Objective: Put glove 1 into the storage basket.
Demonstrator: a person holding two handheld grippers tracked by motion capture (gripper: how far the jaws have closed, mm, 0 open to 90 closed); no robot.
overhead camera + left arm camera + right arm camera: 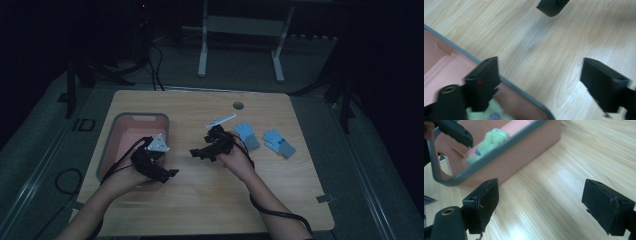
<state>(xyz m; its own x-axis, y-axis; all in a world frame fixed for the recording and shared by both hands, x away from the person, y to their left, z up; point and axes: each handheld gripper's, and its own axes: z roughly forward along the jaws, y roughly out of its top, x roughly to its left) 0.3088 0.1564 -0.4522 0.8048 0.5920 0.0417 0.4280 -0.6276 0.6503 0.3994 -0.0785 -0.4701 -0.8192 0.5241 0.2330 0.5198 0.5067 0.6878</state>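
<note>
- High view: a pink bin (111, 145) sits on the left side of the wooden tabletop (210, 200). Two blue gloves (265, 138) lie flat on the right side, just beside each other, near the right gripper (196, 152). Their finger ends seem to point toward the person, so each glove runs long from far to near. The left gripper (170, 173) hangs at the bin's near corner.
- Left gripper view: its fingers (482, 81) are spread wide with nothing between them. They hang over the bin's grey rim (506, 81) and the bare wood. A green glove (486, 113) peeks out at the bottom, inside the bin.
- Right gripper view: its fingers (607, 206) are also spread wide and hold nothing. The green glove (490, 142) lies crumpled in the bin (524, 152).
- I think the blue gloves are soft, light and floppy. They will not break. Pinching one at the cuff or across the middle looks best.
</note>
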